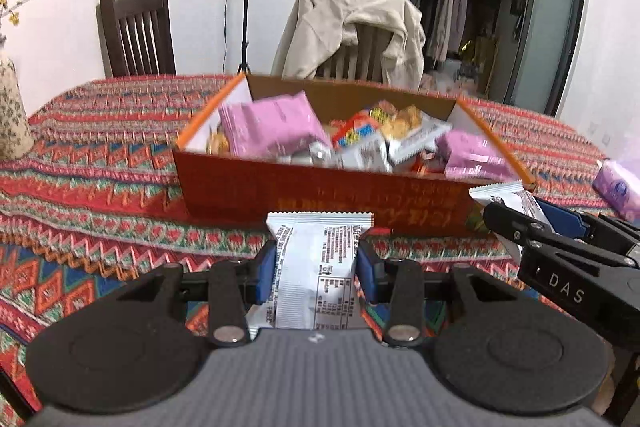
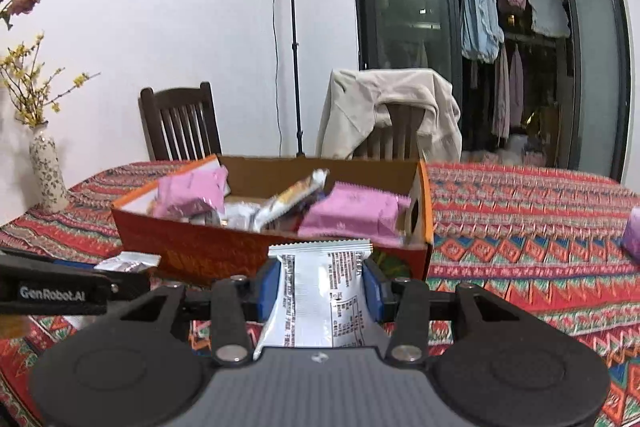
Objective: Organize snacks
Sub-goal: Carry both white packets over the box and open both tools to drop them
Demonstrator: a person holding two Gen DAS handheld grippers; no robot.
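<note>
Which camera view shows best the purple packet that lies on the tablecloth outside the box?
The left wrist view: the purple packet lies at the right edge with its printed face visible. The right wrist view catches only a cut-off sliver at its right border.

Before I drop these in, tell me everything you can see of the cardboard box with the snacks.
The cardboard box is a shallow open tray, red-orange outside with gold print on the near wall, plain brown inside, orange along the rim. The right-wrist view shows a cut-out hand hole in its right end wall. It sits flat on the patterned tablecloth, just beyond both grippers. Inside lies a loose heap of packets: pink ones at both ends, white and orange wrappers between. Nothing grips it.
</note>
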